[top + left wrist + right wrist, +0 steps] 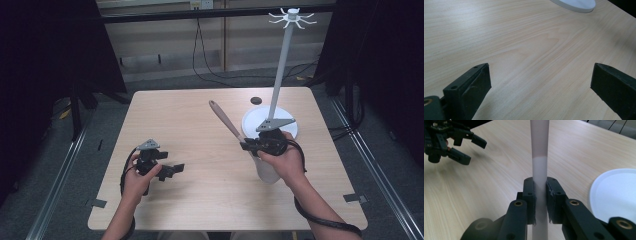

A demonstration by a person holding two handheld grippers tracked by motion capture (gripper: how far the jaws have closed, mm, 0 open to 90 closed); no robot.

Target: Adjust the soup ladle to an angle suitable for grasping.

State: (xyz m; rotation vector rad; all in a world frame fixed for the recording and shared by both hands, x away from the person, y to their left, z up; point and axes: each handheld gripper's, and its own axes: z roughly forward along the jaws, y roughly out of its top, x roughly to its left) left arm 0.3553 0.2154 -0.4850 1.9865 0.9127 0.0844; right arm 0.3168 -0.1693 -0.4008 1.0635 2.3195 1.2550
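1. A pale wooden table (200,190) is seen from above, with a person's two forearms coming in from the near edge, each hand holding a black two-jaw gripper.
2. The right gripper (540,200) has its jaws pressed together on the white part of a spatula (226,120), pinching it firmly on both sides. The spatula's brown handle end points up and away toward the far left, and its white blade hangs below the hand, near the table's right half.
3. Just behind the right hand stands a hanging rack (286,55): a white round base (257,120), a tall grey pole and a ring of small hooks at the top.
4. The left gripper (167,170) rests low over the table's near left, its jaws spread wide with only bare wood between them.
5. The step in hand looks like carrying the lifted spatula toward the rack.
6. The next move probably calls for raising the handle end to hook height while keeping the pinch tight.
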